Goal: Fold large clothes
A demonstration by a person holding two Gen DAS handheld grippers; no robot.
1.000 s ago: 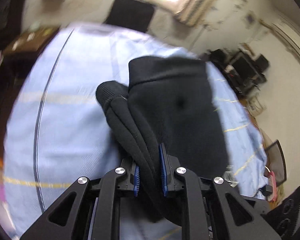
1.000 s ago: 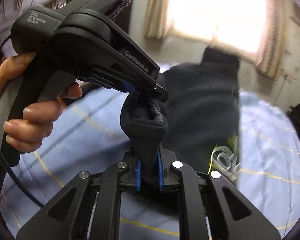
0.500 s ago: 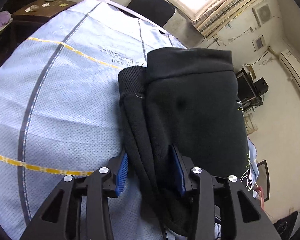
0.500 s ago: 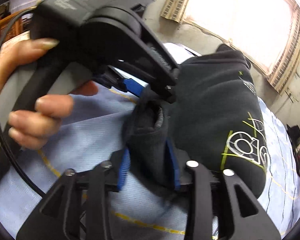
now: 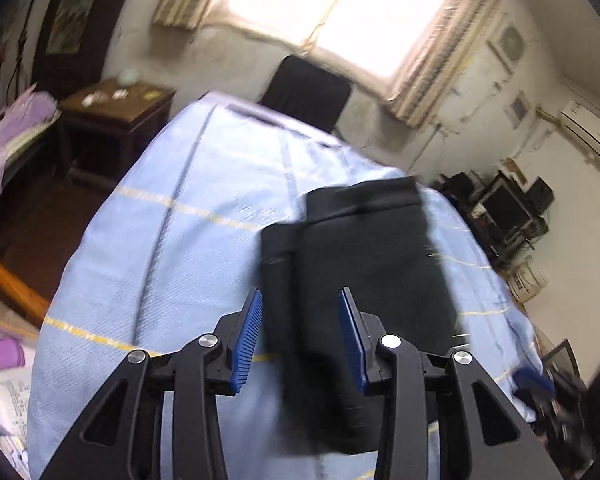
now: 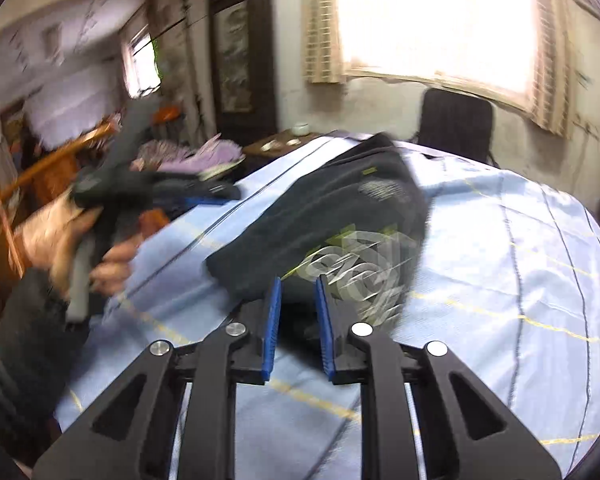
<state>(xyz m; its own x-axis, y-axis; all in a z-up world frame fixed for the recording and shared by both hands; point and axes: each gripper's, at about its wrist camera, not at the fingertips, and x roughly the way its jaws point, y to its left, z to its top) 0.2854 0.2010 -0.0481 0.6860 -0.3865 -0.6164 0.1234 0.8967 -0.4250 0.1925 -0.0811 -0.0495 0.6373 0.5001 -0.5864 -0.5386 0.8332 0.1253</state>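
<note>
Both grippers released the black garment (image 5: 364, 248), now lying folded on the bed. Left gripper (image 5: 300, 336) stands open; right gripper (image 6: 298, 324) jaws have just been closing, empty, withdrawn toward 6 o'clock.

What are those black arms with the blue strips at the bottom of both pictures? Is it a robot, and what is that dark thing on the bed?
No robot: a person holds a grabbing tool in each hand, with a camera looking along its two fingers. One picture is from the left gripper, the other from the right gripper. The right view shows the hand with the left tool. A folded dark sweatshirt lies on the light blue bedcover. Neither tool grips it now: the left fingers stand apart, the right have just been closing without squeezing cloth.
</note>
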